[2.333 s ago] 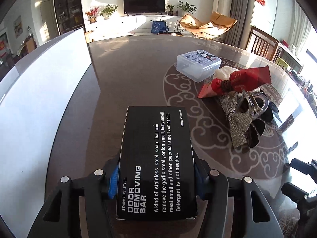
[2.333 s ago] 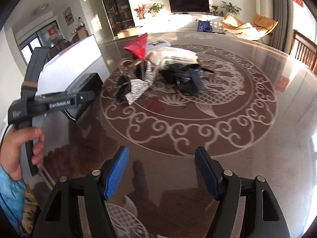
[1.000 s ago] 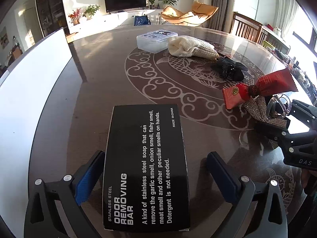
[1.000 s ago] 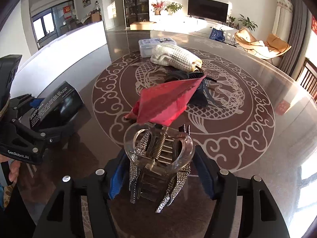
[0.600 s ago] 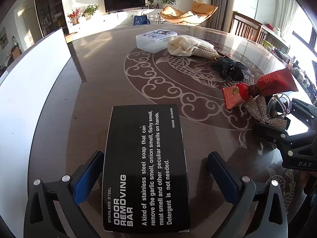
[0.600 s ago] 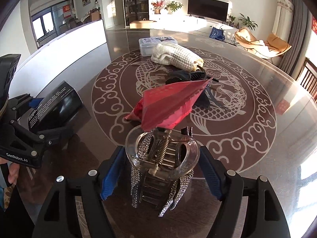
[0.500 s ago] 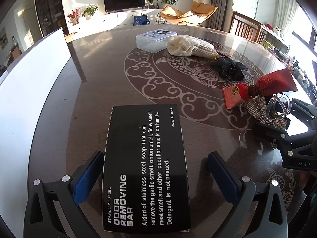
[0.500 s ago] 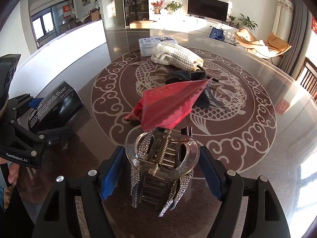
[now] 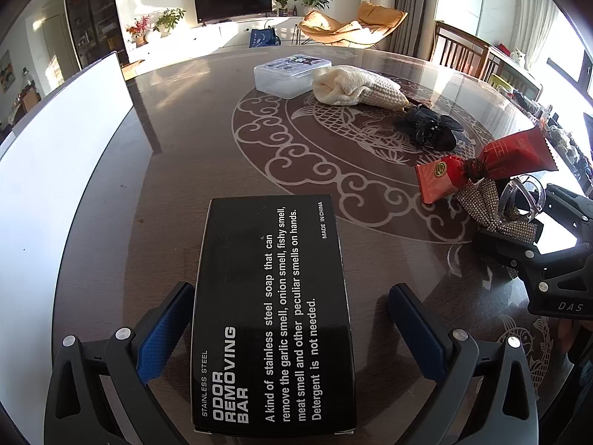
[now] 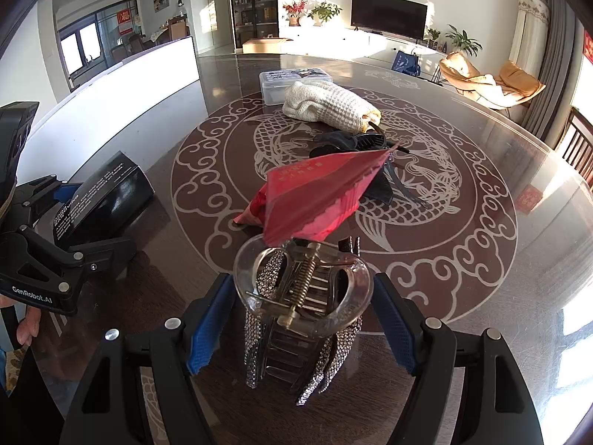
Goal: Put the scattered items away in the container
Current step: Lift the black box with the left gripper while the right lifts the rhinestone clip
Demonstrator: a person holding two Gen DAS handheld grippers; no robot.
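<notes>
Worktop (image 9: pixel 185 155): round, dark brown, glossy, with a pale fish-and-cloud medallion inlaid at centre. Lying on it: black box (image 9: pixel 272 307) printed "ODOR REMOVING BAR", flat near the left edge; clear lidded container (image 9: pixel 291 78) at the far side; cream knitted cloth (image 9: pixel 355 87) touching the container; black hair clip (image 9: pixel 430 129) just beside the cloth; red wrapped packet (image 9: pixel 481 168) nearer; rhinestone hair claw (image 10: pixel 302 315) with clear handles, touching the packet. White panel (image 9: pixel 63 141) runs along the worktop's left edge.
</notes>
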